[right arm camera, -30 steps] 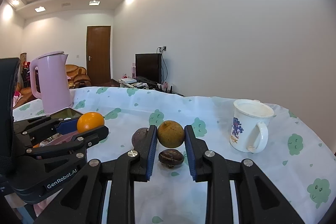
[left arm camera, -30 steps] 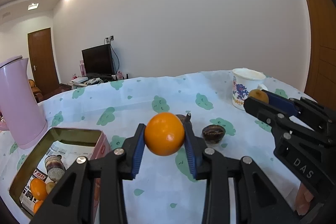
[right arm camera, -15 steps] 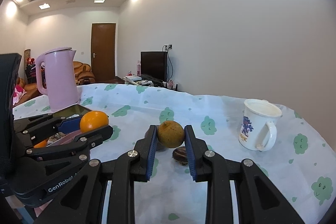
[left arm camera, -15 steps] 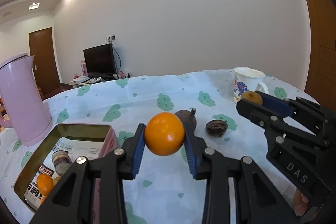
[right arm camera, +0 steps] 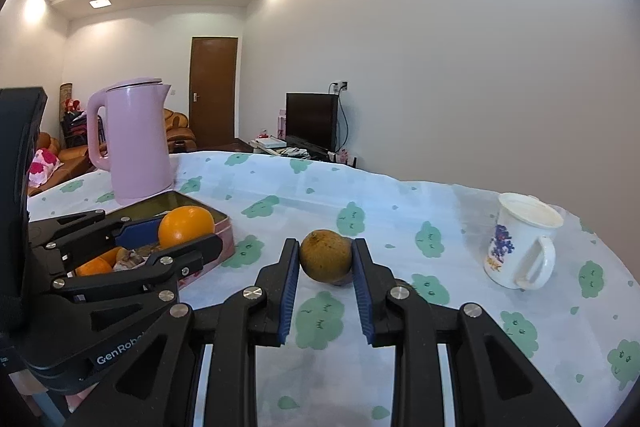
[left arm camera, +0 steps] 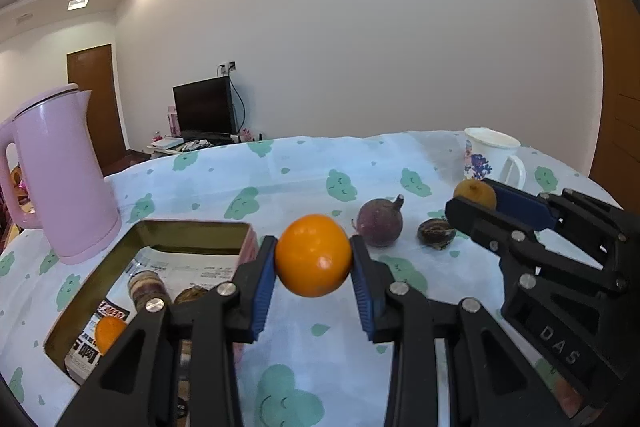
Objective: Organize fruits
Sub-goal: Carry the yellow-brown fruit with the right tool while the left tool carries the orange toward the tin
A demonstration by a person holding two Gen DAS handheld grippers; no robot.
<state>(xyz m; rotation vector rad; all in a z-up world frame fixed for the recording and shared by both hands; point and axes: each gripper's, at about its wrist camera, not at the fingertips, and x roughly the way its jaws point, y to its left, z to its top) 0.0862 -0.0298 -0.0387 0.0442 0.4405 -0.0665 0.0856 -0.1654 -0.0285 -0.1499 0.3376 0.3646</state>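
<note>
My left gripper (left arm camera: 313,255) is shut on an orange (left arm camera: 313,254) and holds it above the cloth, just right of the open tin box (left arm camera: 188,229). The box holds several fruits, among them a small orange (left arm camera: 109,333). My right gripper (right arm camera: 326,257) is shut on a brownish-yellow fruit (right arm camera: 326,255), held above the table. It shows at the right in the left wrist view (left arm camera: 474,193). A purple fruit (left arm camera: 379,222) and a dark brown fruit (left arm camera: 436,233) lie on the cloth between the grippers. The left gripper with its orange (right arm camera: 186,225) hangs over the box rim (right arm camera: 216,213).
A pink kettle (left arm camera: 60,175) stands behind the box at the left. A white mug (right arm camera: 520,247) with a blue print stands at the right of the table. The tablecloth (right arm camera: 400,195) is white with green cloud shapes. A TV and a door lie beyond the table.
Both grippers have swung left toward the box with their fruits held. The box and kettle now sit nearer the middle of both views; the mug has shifted right.
</note>
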